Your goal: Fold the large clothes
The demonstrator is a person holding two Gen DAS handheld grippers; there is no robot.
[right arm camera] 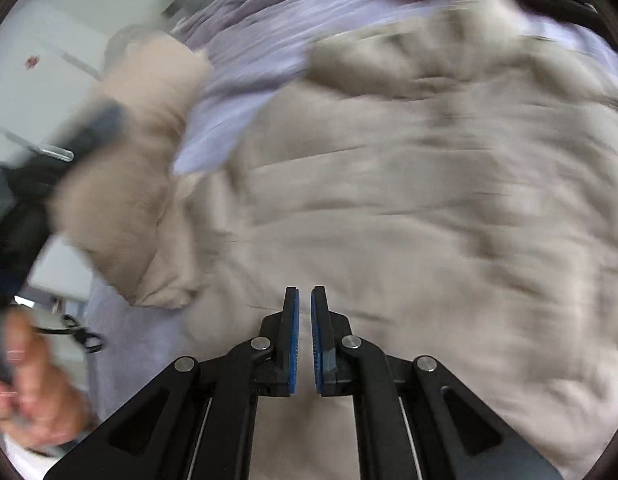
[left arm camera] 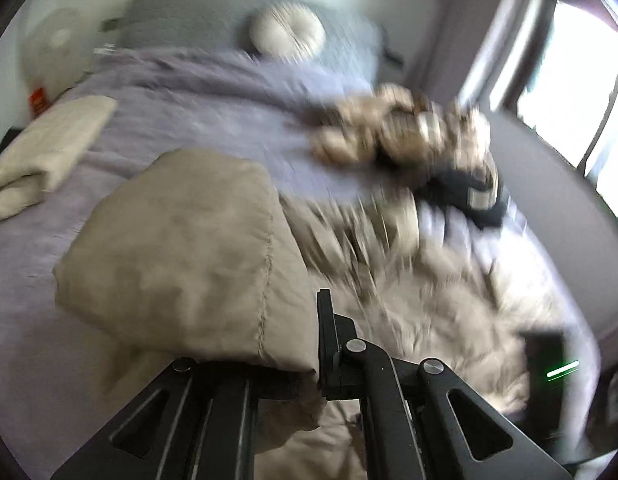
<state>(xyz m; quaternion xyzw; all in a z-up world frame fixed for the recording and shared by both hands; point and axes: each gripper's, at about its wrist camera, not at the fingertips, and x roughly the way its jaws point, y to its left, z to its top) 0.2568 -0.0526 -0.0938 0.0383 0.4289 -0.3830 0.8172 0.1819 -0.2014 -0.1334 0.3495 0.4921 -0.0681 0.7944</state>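
both views are motion-blurred, so we keep to what reads clearly. the big beige garment [right arm camera: 409, 208] lies spread over the lavender bed cover [left arm camera: 197, 100], filling most of the right wrist view. the left gripper [left arm camera: 309, 360] is clamped shut on a fold of that beige cloth, which drapes up and over its left finger so that finger is hidden (only the right finger shows as a dark blade). we judge the lifted flap is being carried across the body of the garment to make a fold, which is why it hangs bunched from the jaws rather than lying flat.

the right gripper [right arm camera: 305, 340] has its blue-padded jaws drawn nearly together with a thin slit between them; no cloth shows in that slit, and whether the tips pinch fabric beneath them we cannot tell. it hangs over the garment's near part, probably to pin it or take a new hold.

in the right wrist view a hand [right arm camera: 33, 392] shows at lower left, beside the lifted flap.

a folded cream piece [left arm camera: 49, 148] sits at the bed's left edge, likely done already. a round cushion [left arm camera: 287, 30] rests by the grey headboard [left arm camera: 189, 12].
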